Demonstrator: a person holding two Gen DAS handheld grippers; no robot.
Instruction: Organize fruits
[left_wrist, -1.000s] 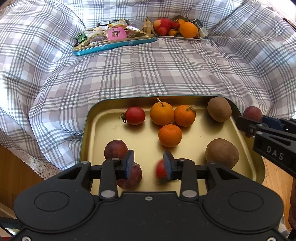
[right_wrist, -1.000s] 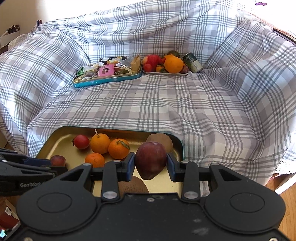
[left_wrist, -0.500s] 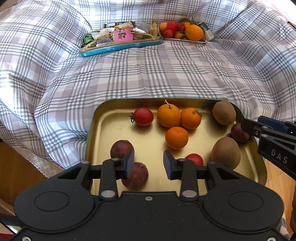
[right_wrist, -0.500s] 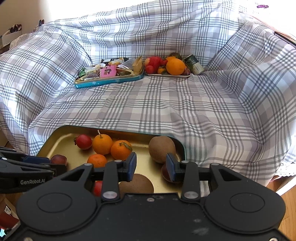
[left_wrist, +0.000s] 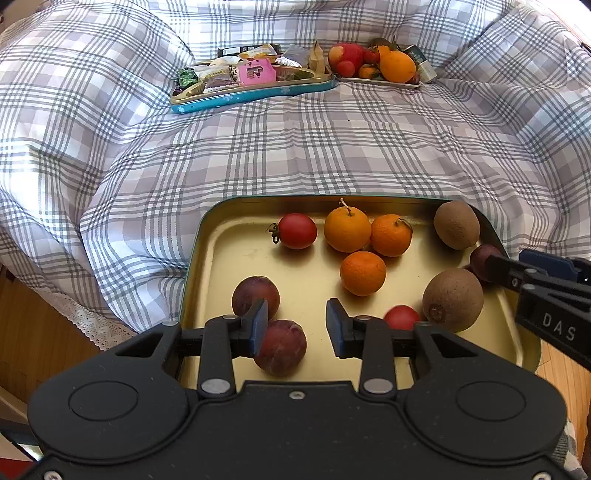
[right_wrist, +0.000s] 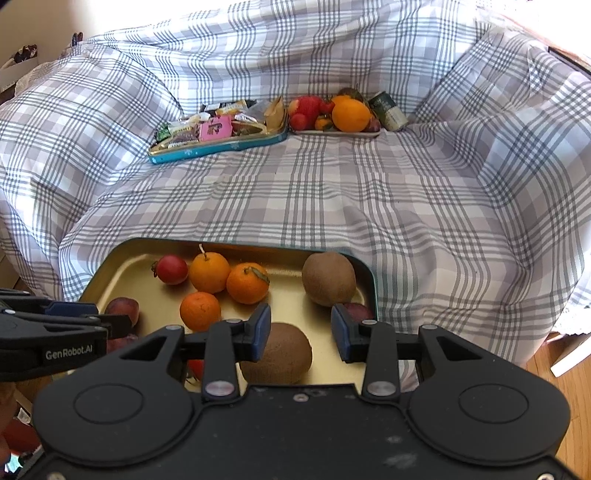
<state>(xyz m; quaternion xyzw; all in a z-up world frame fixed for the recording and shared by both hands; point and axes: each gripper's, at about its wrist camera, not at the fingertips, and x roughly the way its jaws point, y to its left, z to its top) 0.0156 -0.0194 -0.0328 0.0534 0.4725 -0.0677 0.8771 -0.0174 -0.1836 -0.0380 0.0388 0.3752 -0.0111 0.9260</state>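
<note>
Basically we hover both grippers empty over the gold tray (left_wrist: 207, 251): left gripper (left_wrist: 297, 326) gaping above a plum (left_wrist: 282, 349), right gripper (right_wrist: 300, 332) gaping above a kiwi (right_wrist: 280, 354). Fruits look sorted by kind: oranges (left_wrist: 364, 273) far-center, kiwis right, plums near-left.

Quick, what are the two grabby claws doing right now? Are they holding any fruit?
Left gripper: open, holding nothing, above the gold tray.
Right gripper: open, holding nothing, above the same tray.
</note>
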